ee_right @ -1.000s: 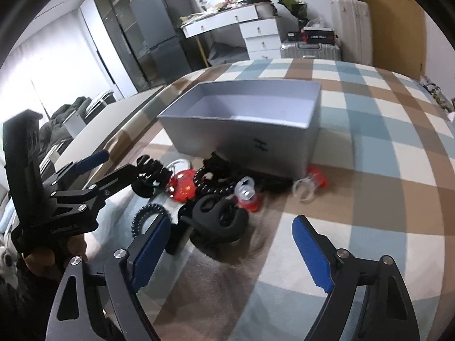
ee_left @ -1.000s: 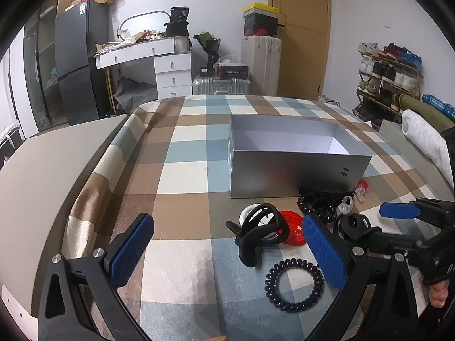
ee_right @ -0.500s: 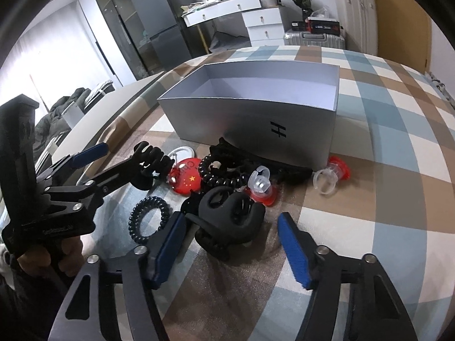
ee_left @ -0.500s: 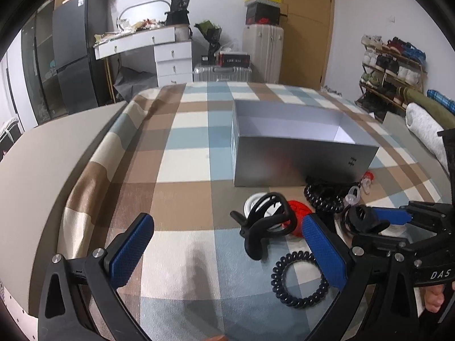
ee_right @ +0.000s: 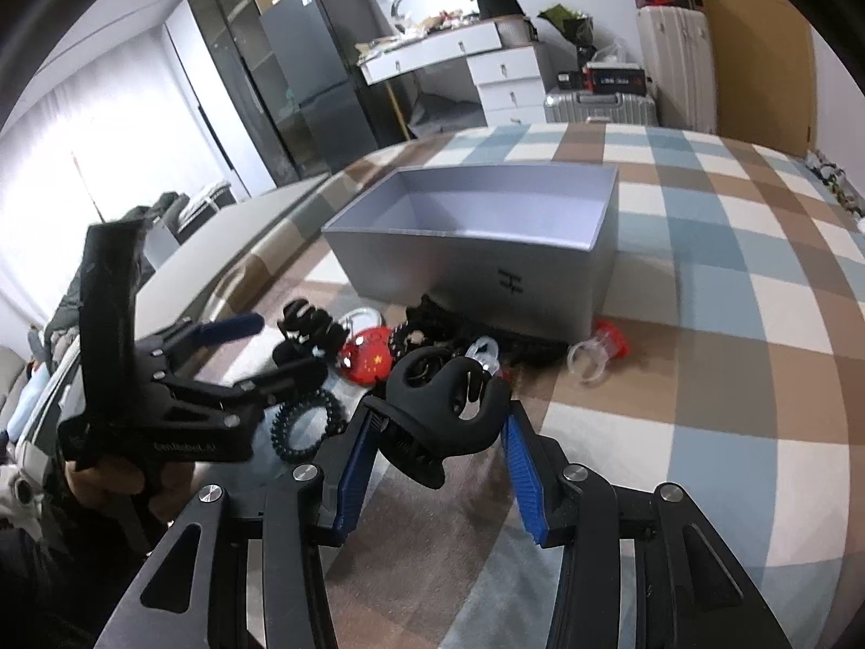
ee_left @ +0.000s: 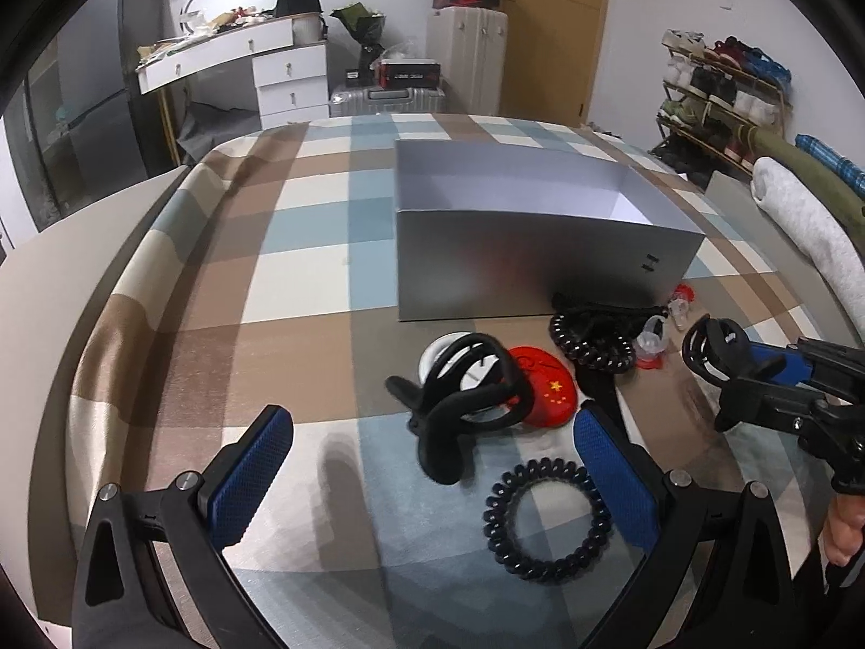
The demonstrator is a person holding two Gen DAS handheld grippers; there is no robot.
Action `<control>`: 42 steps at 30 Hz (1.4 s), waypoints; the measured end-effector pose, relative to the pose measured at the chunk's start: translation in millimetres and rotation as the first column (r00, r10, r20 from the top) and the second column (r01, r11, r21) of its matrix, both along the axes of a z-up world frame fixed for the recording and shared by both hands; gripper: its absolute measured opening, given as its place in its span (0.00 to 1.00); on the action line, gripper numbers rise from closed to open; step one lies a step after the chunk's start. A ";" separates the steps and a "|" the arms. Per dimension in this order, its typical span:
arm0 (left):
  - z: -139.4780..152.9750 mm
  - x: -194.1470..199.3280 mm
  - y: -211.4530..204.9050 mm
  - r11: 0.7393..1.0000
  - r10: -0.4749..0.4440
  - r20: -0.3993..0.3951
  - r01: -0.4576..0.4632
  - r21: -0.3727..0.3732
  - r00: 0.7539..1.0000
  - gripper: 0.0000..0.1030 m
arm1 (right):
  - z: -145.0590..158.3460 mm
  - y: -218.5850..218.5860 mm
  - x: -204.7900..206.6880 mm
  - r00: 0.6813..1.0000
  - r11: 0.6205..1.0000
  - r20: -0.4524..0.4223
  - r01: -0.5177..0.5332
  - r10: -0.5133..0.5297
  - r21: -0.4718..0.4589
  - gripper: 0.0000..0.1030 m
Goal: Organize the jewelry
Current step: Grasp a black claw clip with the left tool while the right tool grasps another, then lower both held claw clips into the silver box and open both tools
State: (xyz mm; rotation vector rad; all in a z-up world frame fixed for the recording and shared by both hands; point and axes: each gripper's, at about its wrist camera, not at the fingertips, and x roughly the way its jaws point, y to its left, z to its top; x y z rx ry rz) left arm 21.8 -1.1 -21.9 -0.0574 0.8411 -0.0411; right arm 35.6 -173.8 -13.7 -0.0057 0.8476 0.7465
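**Risks**
- Left hand-held gripper (ee_left: 432,422): released, nothing gripped. It hangs low over the loose claw clip (ee_left: 459,416) and the coil tie (ee_left: 494,514). If it is lowered carelessly, either could be nudged across the plaid cover.
- Right hand-held gripper (ee_right: 439,432): its jaws are closing on the held claw clip (ee_right: 432,395), which sits between the pads near their tips. The clip is rounded and irregular, so a tip grasp is judged likely to let it twist or squirt out on lifting.
- If the held clip's teeth catch the coil heap (ee_left: 589,346) just behind it, the heap could be dragged along.
- The silver box (ee_left: 486,265) is judged light. A bump on its near wall during the drop could shift it.

**Count**
- Claw clips, black: two, one loose on the cover and one in the right jaws.
- White round piece (ee_left: 432,359), partly under the loose clip: one.
- Red disc (ee_left: 546,395) with yellow stars: one.
- Coil ties: one apart, plus the heap by the box, whose number cannot be told.
- Clear-and-red rings: two (ee_left: 651,343), (ee_left: 682,297).
- Box: one, nothing seen inside.
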 end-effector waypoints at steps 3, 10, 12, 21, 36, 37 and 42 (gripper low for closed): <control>2.0 1.8 -1.0 1.000 0.001 0.010 -0.001 -0.001 1.000 0.98 | 1.5 -2.0 2.4 1.000 1.000 -0.002 0.004 -0.004 0.015 0.43; 3.4 5.7 -0.4 1.000 -0.009 0.017 0.009 -0.015 1.000 0.66 | 4.4 -4.0 4.0 1.000 1.000 0.006 0.011 -0.011 0.023 0.43; 3.7 5.6 0.7 0.999 -0.022 0.018 0.022 -0.040 1.000 0.47 | 5.6 -4.7 4.4 1.000 1.000 0.009 0.012 -0.013 0.026 0.43; 21.3 -3.0 -2.4 0.999 -0.038 0.101 0.042 -0.032 0.994 0.47 | 12.7 -11.9 5.1 0.998 0.998 0.023 0.050 -0.052 0.044 0.43; 47.4 10.2 0.3 0.999 -0.008 0.192 0.018 -0.051 0.981 0.47 | 41.7 -18.3 25.9 0.988 0.985 0.048 0.142 -0.147 0.097 0.43; 49.0 11.2 0.5 0.998 -0.006 0.196 0.017 -0.053 0.981 0.47 | 42.8 -18.1 27.1 0.988 0.985 0.048 0.142 -0.148 0.100 0.43; 56.3 17.3 0.3 0.999 -0.002 0.217 0.012 -0.047 0.976 0.47 | 50.2 -13.8 36.8 0.988 0.983 0.054 0.136 -0.144 0.126 0.43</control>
